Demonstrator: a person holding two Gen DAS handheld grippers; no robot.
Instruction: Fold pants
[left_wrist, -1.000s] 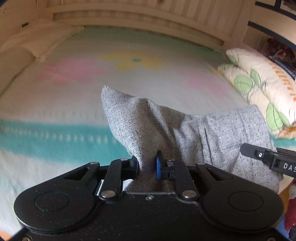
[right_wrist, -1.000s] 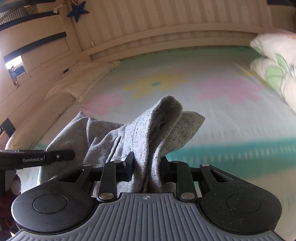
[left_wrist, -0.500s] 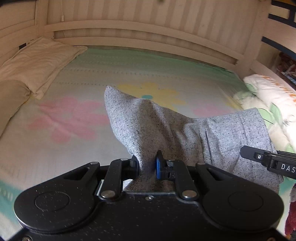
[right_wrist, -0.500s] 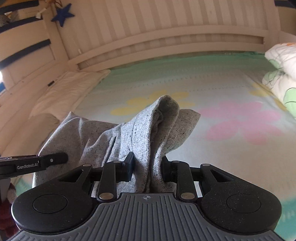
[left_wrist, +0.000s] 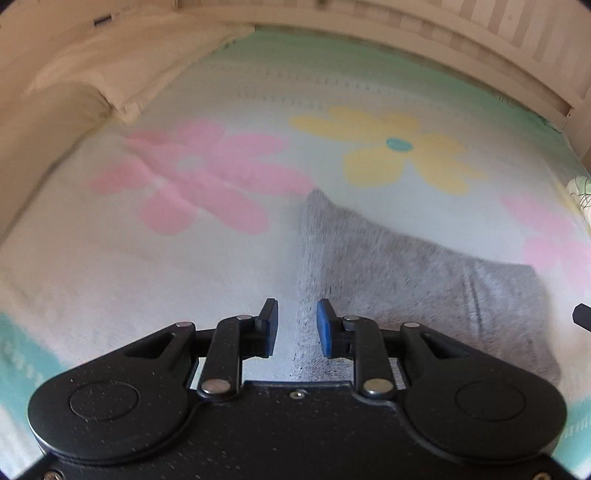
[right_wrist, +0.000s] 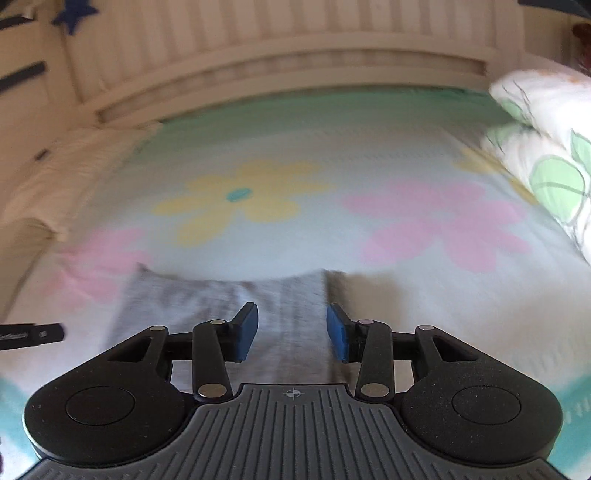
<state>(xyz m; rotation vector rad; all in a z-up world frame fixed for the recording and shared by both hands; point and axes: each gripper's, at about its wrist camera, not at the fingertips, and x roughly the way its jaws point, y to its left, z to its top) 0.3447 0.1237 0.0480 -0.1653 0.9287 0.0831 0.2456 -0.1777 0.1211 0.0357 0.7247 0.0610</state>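
The grey speckled pants (left_wrist: 424, 280) lie folded flat on the flowered bedspread. In the left wrist view my left gripper (left_wrist: 296, 328) hangs just above their left edge, its jaws opening and its blue pads clear of the cloth, which runs below the gap. In the right wrist view the pants (right_wrist: 229, 299) stretch left from my right gripper (right_wrist: 291, 332). Its jaws are opening too, with the pants' right edge lying under the gap and not pinched. The other gripper's tip (right_wrist: 33, 335) pokes in at the left edge.
The bedspread (left_wrist: 236, 184) with pink and yellow flowers runs to a slatted wooden headboard (right_wrist: 295, 55). A cream pillow (left_wrist: 122, 81) lies at the far left. A leaf-print pillow (right_wrist: 546, 147) sits at the right.
Both grippers carried the pinched cloth forward over the bed, lowered it and let go. The raised grey folds have dropped flat onto the bedspread, and both pairs of jaws have spread apart.
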